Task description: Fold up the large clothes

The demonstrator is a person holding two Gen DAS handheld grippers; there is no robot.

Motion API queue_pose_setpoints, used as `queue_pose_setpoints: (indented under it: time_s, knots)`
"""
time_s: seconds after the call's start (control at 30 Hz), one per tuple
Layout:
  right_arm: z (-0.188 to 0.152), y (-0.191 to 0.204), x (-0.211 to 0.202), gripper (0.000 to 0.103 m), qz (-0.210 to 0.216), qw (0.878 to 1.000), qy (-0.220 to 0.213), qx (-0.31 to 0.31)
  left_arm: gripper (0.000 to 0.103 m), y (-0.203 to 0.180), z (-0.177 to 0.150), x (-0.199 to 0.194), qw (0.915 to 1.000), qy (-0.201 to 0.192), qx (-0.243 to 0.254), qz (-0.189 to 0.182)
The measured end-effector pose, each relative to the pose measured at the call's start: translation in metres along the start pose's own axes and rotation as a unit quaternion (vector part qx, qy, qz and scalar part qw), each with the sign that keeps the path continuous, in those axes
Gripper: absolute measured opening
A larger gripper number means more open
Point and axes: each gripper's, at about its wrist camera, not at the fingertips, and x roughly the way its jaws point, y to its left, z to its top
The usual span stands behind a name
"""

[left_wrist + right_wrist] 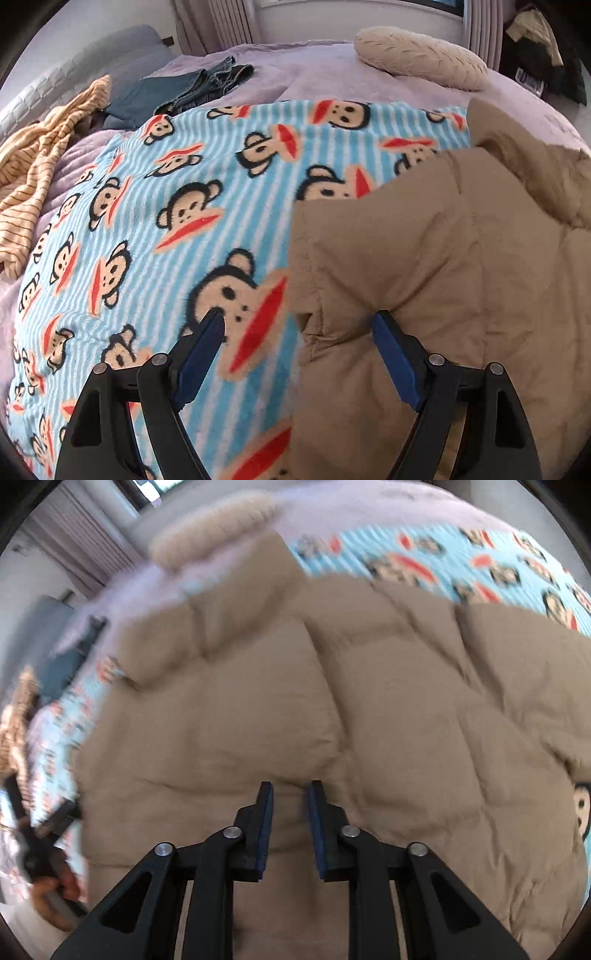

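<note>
The left gripper [299,325] gapes wide at the jacket [424,258] edge. The right gripper [290,794] (jaws narrowly apart, holding nothing) could slip off the puffy fabric.

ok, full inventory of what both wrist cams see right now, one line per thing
puffer jacket: 1, tan, quilted, spread on the monkey blanket
monkey blanket: 1, light blue striped with monkey faces, on the bed
bed cover: 1, lilac, under everything
striped garment: 1, yellow with dark stripes, crumpled at the bed's left edge
dark clothes: small pile, navy and denim, far left of the bed
pillow: 1, beige, textured, far side of the bed
curtains: grey, behind the bed
left gripper: black with blue pads, jaws wide open, straddling the jacket's edge
right gripper: black with blue pads, jaws narrowly apart over the jacket
</note>
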Motion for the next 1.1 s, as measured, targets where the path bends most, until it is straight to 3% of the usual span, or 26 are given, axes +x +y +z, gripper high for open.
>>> queue_pose_setpoints:
  time_s: [0.13,0.27,0.33,0.37,0.4,0.43,0.53,0.6,0.73,0.8,1.0,1.07,1.1]
  knots:
    - [-0.005,-0.014,-0.011,0.012,0.011,1.0,0.006,0.011,0.083,0.001,0.005,-0.009,0.9999,0.011,-0.001,0.009]
    - [-0.012,-0.045,-0.036,0.017,0.05,0.998,0.012,0.043,0.083,-0.004,0.006,-0.042,0.9999,-0.001,0.01,0.004]
    - [-0.02,-0.06,-0.05,0.023,0.067,0.995,0.012,0.068,0.083,-0.014,0.003,-0.059,0.9997,-0.003,0.021,-0.01]
    - [-0.024,-0.069,-0.057,0.032,0.074,0.994,0.012,0.081,0.083,-0.02,0.001,-0.066,0.9995,-0.002,0.027,-0.015]
    - [-0.028,-0.074,-0.061,0.042,0.079,0.993,0.011,0.091,0.083,-0.029,-0.002,-0.073,0.9991,0.001,0.035,-0.023]
    - [-0.031,-0.082,-0.068,0.046,0.085,0.991,0.009,0.102,0.083,-0.04,-0.006,-0.081,0.9985,0.004,0.045,-0.032]
    - [-0.04,-0.104,-0.083,0.049,0.082,0.989,0.009,0.121,0.083,-0.078,-0.02,-0.1,0.995,0.016,0.072,-0.067]
    - [-0.044,-0.121,-0.091,0.059,0.083,0.987,0.009,0.138,0.083,-0.101,-0.027,-0.11,0.9924,0.023,0.084,-0.087]
    - [-0.051,-0.154,-0.106,0.066,0.084,0.982,0.003,0.169,0.083,-0.151,-0.038,-0.124,0.985,0.04,0.111,-0.126]
    - [-0.054,-0.176,-0.116,0.079,0.083,0.979,-0.006,0.187,0.083,-0.175,-0.044,-0.131,0.9821,0.043,0.125,-0.134]
    - [-0.058,-0.237,-0.138,0.081,0.072,0.97,-0.027,0.232,0.084,-0.231,-0.055,-0.147,0.9771,0.057,0.136,-0.154]
    - [-0.059,-0.261,-0.144,0.081,0.071,0.964,-0.034,0.254,0.103,-0.249,-0.058,-0.15,0.9754,0.064,0.139,-0.159]
    - [-0.058,-0.273,-0.146,0.082,0.072,0.961,-0.037,0.264,0.103,-0.255,-0.06,-0.154,0.9756,0.06,0.138,-0.16]
